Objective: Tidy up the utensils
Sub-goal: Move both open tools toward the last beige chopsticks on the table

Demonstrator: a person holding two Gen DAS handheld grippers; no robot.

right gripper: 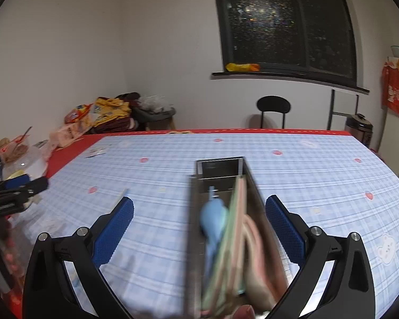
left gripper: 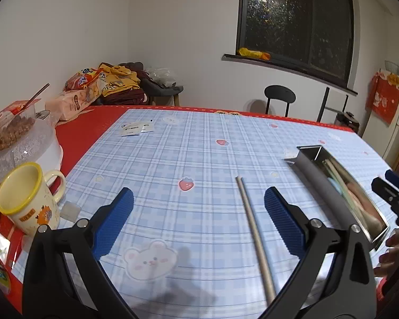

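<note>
Both tongs, left [left gripper: 198,220] and right [right gripper: 199,228], released, gripping nothing. Chopsticks [left gripper: 252,228] at one o'clock from left tongs; pinch mid-length, then slide lengthwise into box [right gripper: 220,167].

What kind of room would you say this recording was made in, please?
Most likely a dining corner in someone's home. A table with a checked strawberry-print cloth holds a mug and snack packets, a metal utensil box lies on it, and a black chair stands under a dark window.

Black gripper [left gripper: 198,218] arms, ribbed blue pads [left gripper: 114,222], silver screws.
</note>
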